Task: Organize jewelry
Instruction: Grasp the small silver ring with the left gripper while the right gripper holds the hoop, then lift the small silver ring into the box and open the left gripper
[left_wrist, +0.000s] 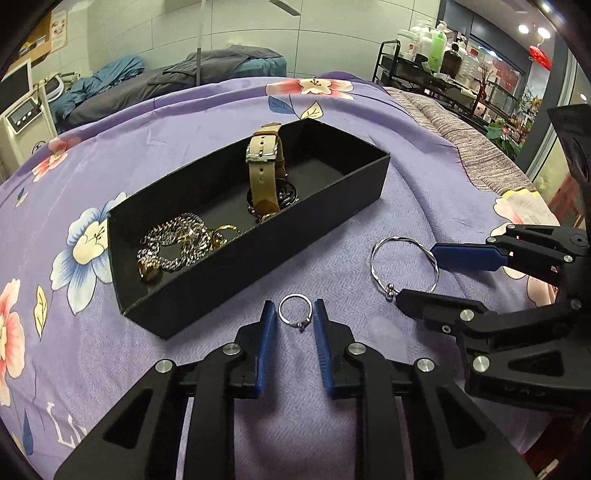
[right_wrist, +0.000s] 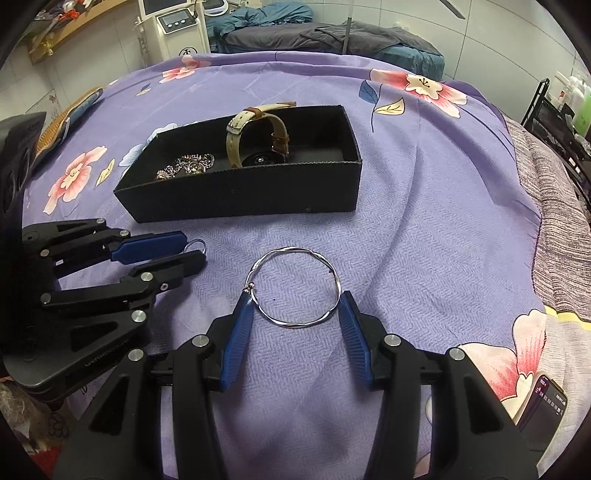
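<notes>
Two tools at work: my left tool (left_wrist: 294, 314) straddles the small ring (left_wrist: 295, 312) on the bedspread (left_wrist: 406, 192), pads not yet pressing; my right tool (right_wrist: 295, 306) clasps the bangle (right_wrist: 295, 287); I should close squarely, then lift toward the black box (left_wrist: 258, 258).

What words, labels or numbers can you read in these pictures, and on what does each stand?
"L": white letters on the cloth; the rest is hidden by the left gripper.
Raised word on the left gripper's body: too blurred to read.
Phone screen: too small.
Wall poster: too blurred.
</notes>
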